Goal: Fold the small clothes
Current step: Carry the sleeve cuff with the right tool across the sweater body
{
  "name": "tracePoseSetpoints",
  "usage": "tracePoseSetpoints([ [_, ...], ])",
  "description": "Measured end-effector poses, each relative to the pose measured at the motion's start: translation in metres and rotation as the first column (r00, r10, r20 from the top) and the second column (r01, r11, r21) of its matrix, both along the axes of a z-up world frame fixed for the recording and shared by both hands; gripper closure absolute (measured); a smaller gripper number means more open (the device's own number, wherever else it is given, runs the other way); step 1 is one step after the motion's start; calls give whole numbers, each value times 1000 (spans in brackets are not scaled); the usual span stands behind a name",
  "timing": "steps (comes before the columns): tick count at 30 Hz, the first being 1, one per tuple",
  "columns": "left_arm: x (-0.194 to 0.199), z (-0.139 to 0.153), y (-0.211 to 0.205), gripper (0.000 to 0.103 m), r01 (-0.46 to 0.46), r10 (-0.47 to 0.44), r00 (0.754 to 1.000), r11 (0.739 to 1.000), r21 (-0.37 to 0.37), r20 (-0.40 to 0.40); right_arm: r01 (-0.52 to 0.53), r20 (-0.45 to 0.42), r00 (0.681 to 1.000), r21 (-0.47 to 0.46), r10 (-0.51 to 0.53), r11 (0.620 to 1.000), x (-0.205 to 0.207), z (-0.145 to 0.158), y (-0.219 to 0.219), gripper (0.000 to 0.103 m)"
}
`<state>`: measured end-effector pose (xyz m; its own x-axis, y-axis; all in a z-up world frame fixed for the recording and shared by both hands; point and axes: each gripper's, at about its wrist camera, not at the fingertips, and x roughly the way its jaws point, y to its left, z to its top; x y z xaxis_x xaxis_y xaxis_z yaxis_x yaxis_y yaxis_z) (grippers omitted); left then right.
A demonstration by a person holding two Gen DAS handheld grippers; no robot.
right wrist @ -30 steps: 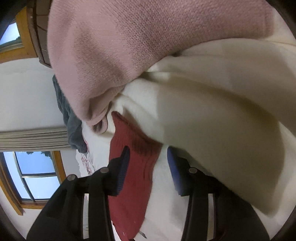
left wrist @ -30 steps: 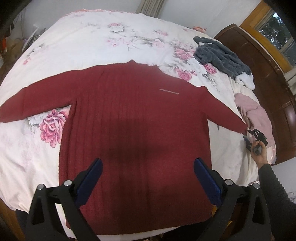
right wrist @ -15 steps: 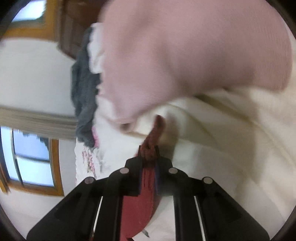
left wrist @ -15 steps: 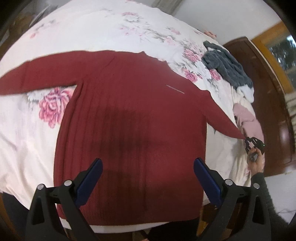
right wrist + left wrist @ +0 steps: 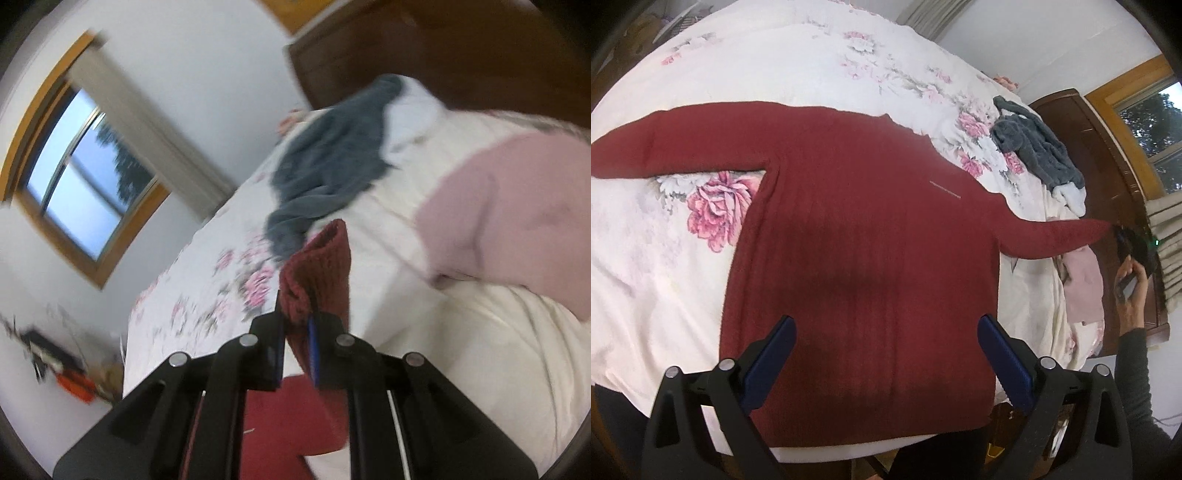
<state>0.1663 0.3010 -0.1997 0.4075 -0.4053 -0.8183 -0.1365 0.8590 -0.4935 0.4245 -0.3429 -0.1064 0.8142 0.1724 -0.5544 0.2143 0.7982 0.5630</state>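
A dark red ribbed knit sweater (image 5: 864, 236) lies flat on the floral bedspread (image 5: 812, 62); the right gripper (image 5: 297, 341) pinches its lifted sleeve cuff (image 5: 317, 266), likely to fold inward, while the left gripper (image 5: 886, 354) hovers wide open.

Floral-printed white bed (image 5: 812, 55). Spread flat across it, red sweater (image 5: 857, 251) at centre; grey garment (image 5: 1038, 151) crumpled at two o'clock; pink garment (image 5: 1084, 288) draped at the three o'clock edge.
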Motion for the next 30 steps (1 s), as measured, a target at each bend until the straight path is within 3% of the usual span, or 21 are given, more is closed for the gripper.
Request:
tracePoseSetpoints([
  [6, 4, 1, 17, 4, -16, 19, 998, 999, -44, 58, -167, -1, 986, -151, 168, 974, 13, 13, 114, 94],
  [12, 21, 2, 29, 4, -44, 49, 993, 998, -48, 107, -276, -55, 961, -263, 271, 925, 21, -13, 205, 94],
  [15, 29, -2, 40, 4, -62, 72, 990, 994, -87, 119, -327, -99, 945, -327, 312, 887, 23, -34, 255, 94],
  [22, 55, 1, 42, 4, -31, 36, 986, 999, -37, 163, -469, -251, 883, -427, 397, 773, 26, -124, 360, 94],
  [28, 76, -12, 44, 4, -39, 53, 988, 994, -98, 148, -589, -407, 807, -499, 428, 636, 23, -210, 434, 93],
  [30, 86, -19, 41, 4, -18, 36, 989, 992, -126, 143, -633, -467, 771, -498, 432, 592, 21, -234, 449, 83],
])
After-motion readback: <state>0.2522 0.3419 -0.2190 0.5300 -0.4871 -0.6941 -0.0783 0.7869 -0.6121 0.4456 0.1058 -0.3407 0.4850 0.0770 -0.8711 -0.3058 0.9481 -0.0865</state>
